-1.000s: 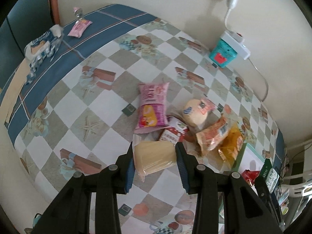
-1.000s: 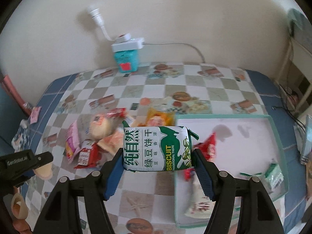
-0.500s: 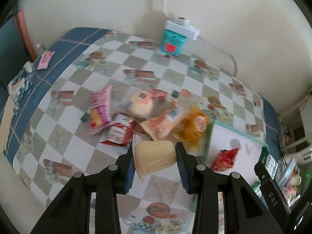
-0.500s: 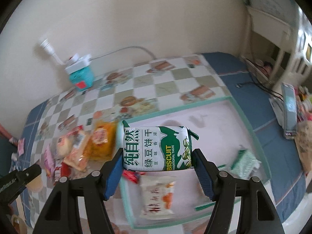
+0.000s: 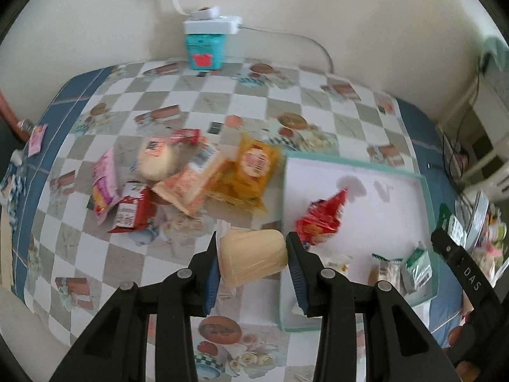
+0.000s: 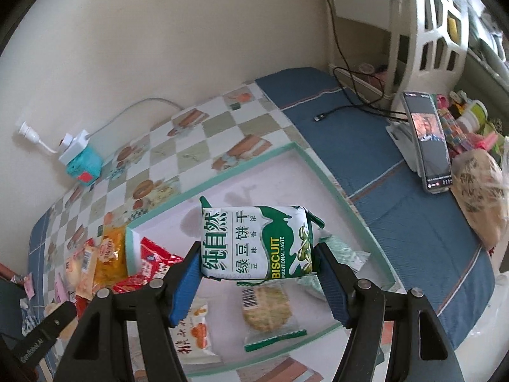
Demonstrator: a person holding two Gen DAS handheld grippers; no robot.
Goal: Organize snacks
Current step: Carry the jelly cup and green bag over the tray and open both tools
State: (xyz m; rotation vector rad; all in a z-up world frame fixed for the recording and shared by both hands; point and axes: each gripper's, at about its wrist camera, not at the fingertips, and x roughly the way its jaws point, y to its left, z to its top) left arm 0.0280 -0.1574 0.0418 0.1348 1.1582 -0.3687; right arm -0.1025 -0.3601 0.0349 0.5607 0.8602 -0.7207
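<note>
My left gripper (image 5: pixel 253 262): clamped on pale wrapped cake (image 5: pixel 253 259), held beside tray (image 5: pixel 426 197) edge for drop-in | My right gripper (image 6: pixel 259 267): clamped on green biscuit pack (image 6: pixel 257 245) above tray interior, clear of sorted snacks
</note>
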